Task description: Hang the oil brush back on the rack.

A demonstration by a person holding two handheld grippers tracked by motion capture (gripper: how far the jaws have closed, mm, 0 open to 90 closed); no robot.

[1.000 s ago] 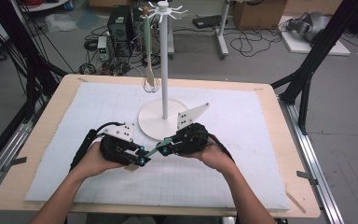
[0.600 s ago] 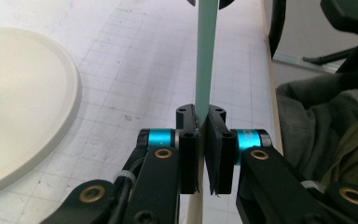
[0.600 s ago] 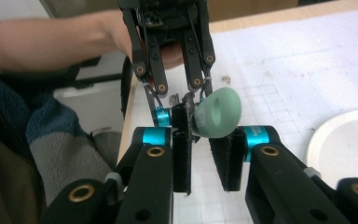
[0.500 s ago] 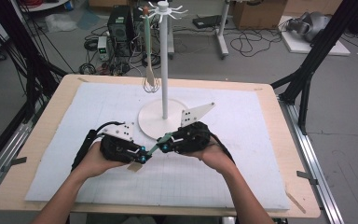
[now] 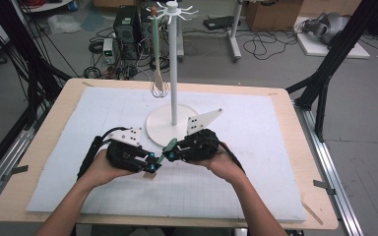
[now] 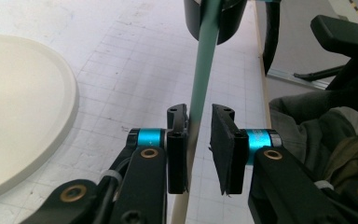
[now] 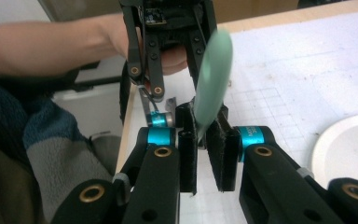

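Observation:
A pale green utensil (image 5: 169, 147) hangs level between my two grippers, just in front of the stand's base. My right gripper (image 7: 204, 140) is shut on its broad green end (image 7: 213, 70), and its jaws have just closed a little further. The slim handle (image 6: 205, 70) runs between the jaws of my left gripper (image 6: 199, 140). It touches the left pad (image 6: 177, 158) and stands off the right pad, since these jaws have just been opening. In the high view my left gripper (image 5: 152, 164) and my right gripper (image 5: 171, 149) meet tip to tip.
A white stand with a round base (image 5: 160, 132) and a tall pole (image 5: 173, 73) rises behind the grippers. A whisk with a green handle (image 5: 156, 54) hangs from its hooks. White gridded matting (image 5: 256, 162) covers the wooden table (image 5: 310, 196).

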